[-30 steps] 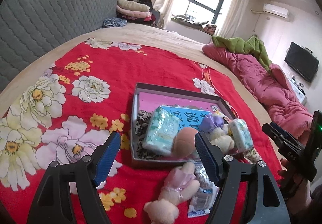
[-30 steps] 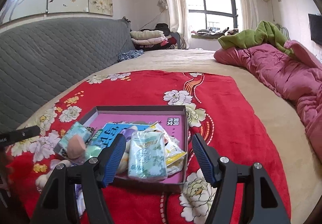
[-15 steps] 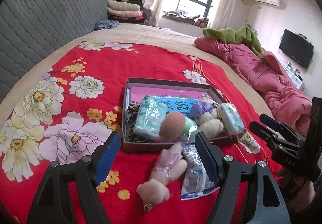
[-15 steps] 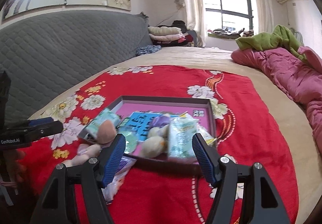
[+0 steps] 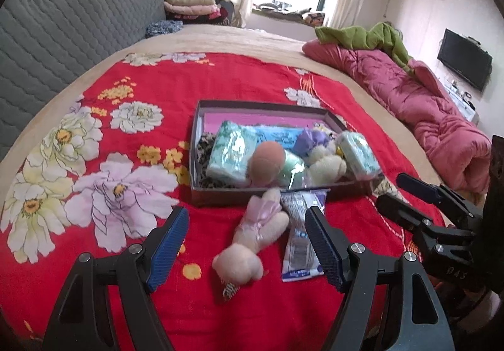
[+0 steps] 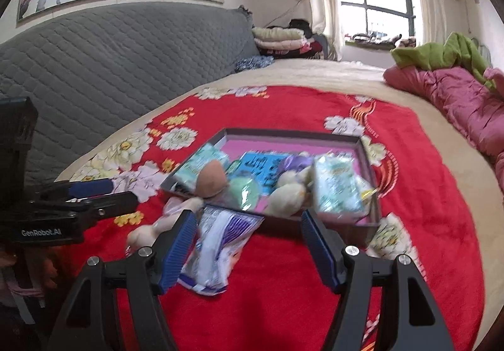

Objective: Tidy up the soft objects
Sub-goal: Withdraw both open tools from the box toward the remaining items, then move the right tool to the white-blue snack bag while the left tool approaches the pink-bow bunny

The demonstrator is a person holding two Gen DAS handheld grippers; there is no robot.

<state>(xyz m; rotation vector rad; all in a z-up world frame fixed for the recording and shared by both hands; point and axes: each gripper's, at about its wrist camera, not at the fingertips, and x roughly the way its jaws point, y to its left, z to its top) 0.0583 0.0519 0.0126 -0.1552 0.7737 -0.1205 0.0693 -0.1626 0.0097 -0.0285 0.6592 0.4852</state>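
A shallow dark box [image 5: 220, 197] [image 6: 365, 158] sits on the red floral blanket and holds tissue packs [image 5: 228, 149] [image 6: 335, 185], a brown sponge ball [image 5: 267, 162] [image 6: 211, 179], a green pouch and a cream plush [image 5: 326, 166] [image 6: 288, 196]. In front of the box lie a pink plush bunny [image 5: 252, 240] [image 6: 151, 229] and a white-purple packet [image 5: 299, 240] [image 6: 217, 244]. My left gripper [image 5: 245, 245] is open, just above the bunny. My right gripper [image 6: 249, 245] is open, near the packet. Each gripper shows in the other's view.
The red blanket [image 5: 126, 130] covers a beige bed. A grey quilted headboard [image 6: 110, 61] runs along the left. A pink quilt [image 5: 425, 111] with a green cloth lies at the right. Folded bedding [image 5: 189, 4] is stacked at the far end.
Both grippers have drawn back from the box, so the bunny and packet now lie between the fingers. The right view has swung left toward the packet. Both stay open.
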